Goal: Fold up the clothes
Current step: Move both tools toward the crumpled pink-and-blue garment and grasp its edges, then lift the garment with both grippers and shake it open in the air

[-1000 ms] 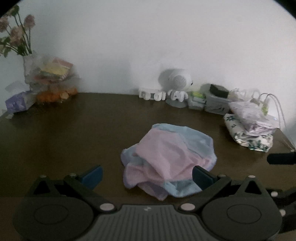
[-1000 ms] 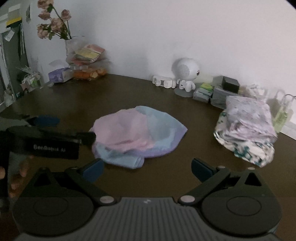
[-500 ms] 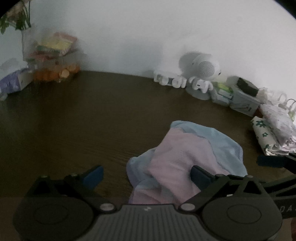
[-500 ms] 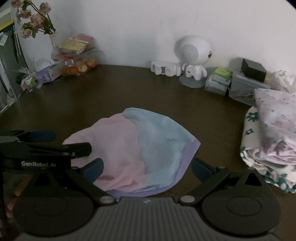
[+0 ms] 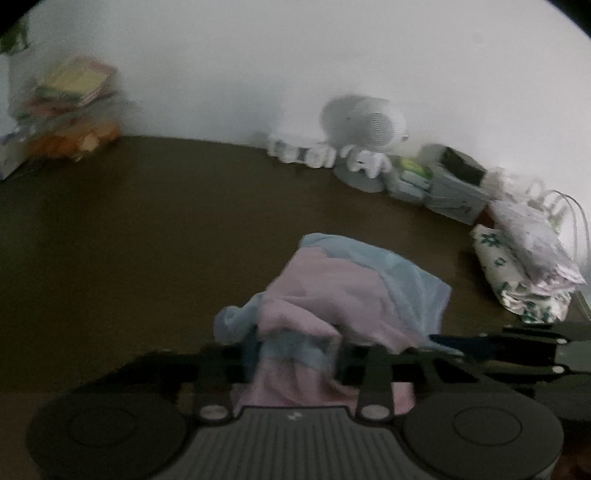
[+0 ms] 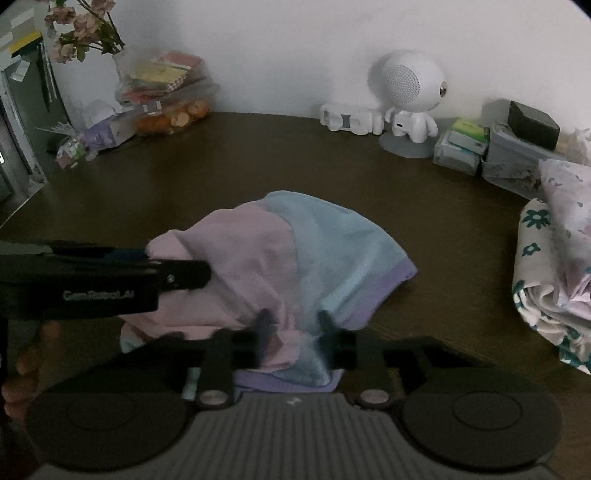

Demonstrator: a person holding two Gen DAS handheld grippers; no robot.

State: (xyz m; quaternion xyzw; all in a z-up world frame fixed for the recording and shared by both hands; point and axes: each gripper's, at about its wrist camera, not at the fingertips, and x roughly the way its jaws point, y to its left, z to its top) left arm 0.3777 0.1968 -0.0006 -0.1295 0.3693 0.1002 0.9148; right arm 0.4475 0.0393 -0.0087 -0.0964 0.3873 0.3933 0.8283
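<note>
Both grippers pinch the pink-and-blue garment [image 6: 295, 258] at its near edge — left gripper [image 5: 295, 354] and right gripper [image 6: 291, 332] each narrowed onto cloth — on the dark table [image 6: 258, 155].

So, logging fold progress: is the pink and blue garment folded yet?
Not yet: the pink and blue garment lies crumpled in a loose heap, near edge between the fingers of both grippers.

A lived-in home — dark wooden table [image 6: 258, 155], flowers [image 6: 79, 27], folded laundry [image 6: 554, 258], robot-shaped speaker [image 6: 410, 92].
</note>
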